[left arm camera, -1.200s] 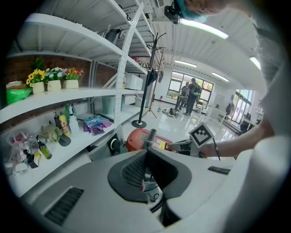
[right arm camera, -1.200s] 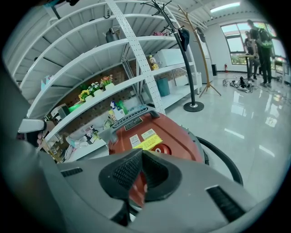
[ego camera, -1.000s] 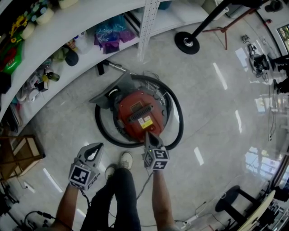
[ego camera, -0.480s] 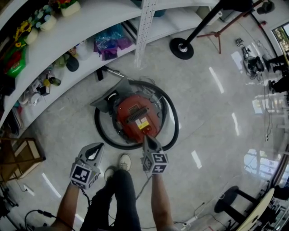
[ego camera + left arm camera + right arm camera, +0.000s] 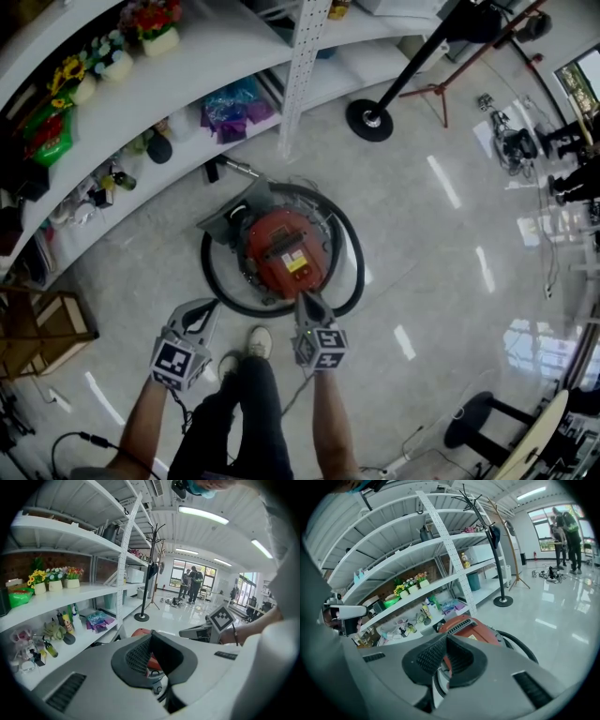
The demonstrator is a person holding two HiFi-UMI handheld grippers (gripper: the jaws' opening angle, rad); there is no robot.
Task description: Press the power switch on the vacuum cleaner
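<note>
hovering our closed, empty right tongs by the vacuum; next we must find and press its switch. left tongs closed, idle.

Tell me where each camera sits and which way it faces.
Head view: on the person's head, looking steeply down at the vacuum cleaner; forearms, legs, a shoe, left claw and right claw show.
Left gripper view: rides the left claw, looking along its closed jaws toward the shelves; the right claw shows too.
Right gripper view: rides the right claw, looking along its closed jaws at the vacuum cleaner.
Shared: both gripper views show vacuum cleaner and shelves.
</note>
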